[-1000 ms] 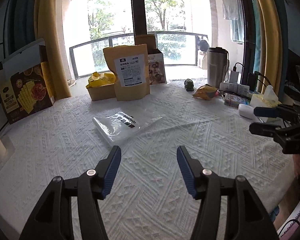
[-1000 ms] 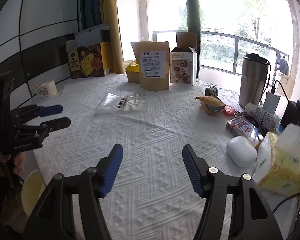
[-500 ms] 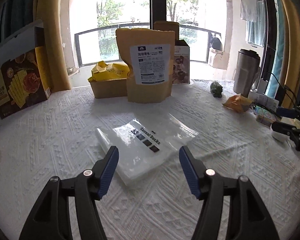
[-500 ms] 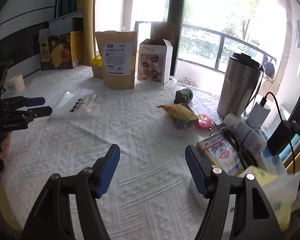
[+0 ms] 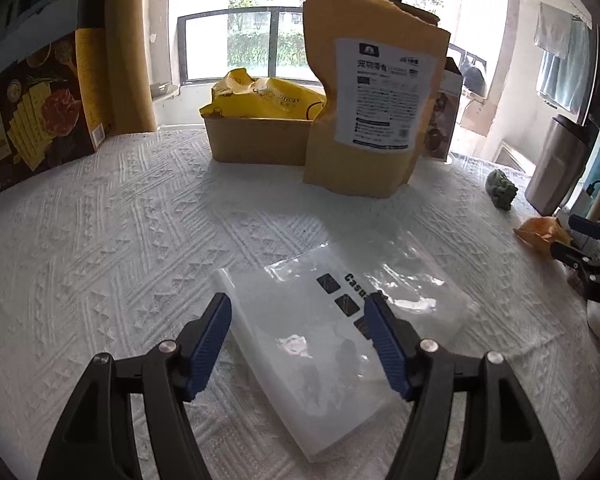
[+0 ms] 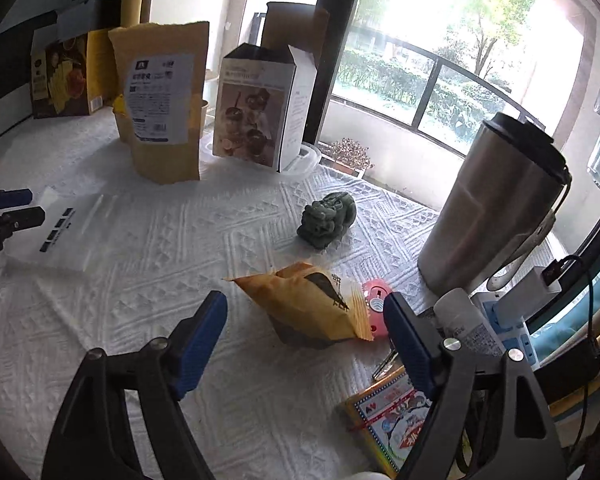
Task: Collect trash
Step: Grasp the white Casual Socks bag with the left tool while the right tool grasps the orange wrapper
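A clear plastic bag (image 5: 340,328) is laid flat on the white tablecloth (image 5: 100,240), framed by the wide-open left gripper (image 5: 298,322). An orange snack wrapper (image 6: 312,304) is seen crumpled near a green figurine (image 6: 328,220), between the spread fingers of the right gripper (image 6: 306,316). Nothing is held.

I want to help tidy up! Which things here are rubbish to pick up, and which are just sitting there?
Rubbish to pick up:
clear bag, between the open left gripper
orange wrapper, ahead of the open right gripper

Just sitting there:
flask
green figurine
brown pouch
cracker box
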The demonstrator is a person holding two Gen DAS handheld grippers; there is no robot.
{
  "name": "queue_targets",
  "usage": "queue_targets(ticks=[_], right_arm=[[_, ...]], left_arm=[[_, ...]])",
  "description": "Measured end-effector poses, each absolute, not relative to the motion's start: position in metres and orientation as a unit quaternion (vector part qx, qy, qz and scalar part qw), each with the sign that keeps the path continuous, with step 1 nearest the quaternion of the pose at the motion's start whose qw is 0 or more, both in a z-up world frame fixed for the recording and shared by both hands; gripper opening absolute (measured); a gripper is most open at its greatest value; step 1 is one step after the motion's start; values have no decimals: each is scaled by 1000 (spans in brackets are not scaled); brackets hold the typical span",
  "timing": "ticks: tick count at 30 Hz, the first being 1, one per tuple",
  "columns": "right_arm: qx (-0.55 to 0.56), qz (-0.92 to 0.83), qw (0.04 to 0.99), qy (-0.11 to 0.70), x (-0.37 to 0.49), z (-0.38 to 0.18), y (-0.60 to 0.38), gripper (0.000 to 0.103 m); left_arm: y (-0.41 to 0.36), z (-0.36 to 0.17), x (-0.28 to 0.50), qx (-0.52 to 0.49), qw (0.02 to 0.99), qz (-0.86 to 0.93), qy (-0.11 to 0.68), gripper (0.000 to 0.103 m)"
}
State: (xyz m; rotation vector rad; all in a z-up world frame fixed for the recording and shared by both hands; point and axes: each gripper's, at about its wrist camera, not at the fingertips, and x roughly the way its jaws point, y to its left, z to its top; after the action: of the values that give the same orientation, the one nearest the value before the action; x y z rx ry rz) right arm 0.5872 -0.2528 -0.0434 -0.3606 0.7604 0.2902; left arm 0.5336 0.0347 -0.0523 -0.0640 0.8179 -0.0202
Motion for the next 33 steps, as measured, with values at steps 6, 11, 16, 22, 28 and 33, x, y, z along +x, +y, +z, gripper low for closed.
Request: queue_targets(ticks=[6,11,16,22,28,33], right_arm=[[-183,148,898,373,590,-53,-242,79],[-202,148,893,373,587,-56,-237,79],[-211,149,890,376,587,-60,-237,71],[-210,165,887,377,584,-61,-232,57],[-210,173,888,372,581,-60,-232,20],[-221,180,892,350,571,-54,-233,10]], left_arm=[[25,-63,542,0,903,-8,429,71],[26,-66,539,4,898,-13,439,74],[38,-64,523,-3,897,-7,442,74],[32,-66,528,-9,895,-45,443,74],[19,-63,528,18,898,-58,436,39],[17,-61,524,32,902,-65,425,3]])
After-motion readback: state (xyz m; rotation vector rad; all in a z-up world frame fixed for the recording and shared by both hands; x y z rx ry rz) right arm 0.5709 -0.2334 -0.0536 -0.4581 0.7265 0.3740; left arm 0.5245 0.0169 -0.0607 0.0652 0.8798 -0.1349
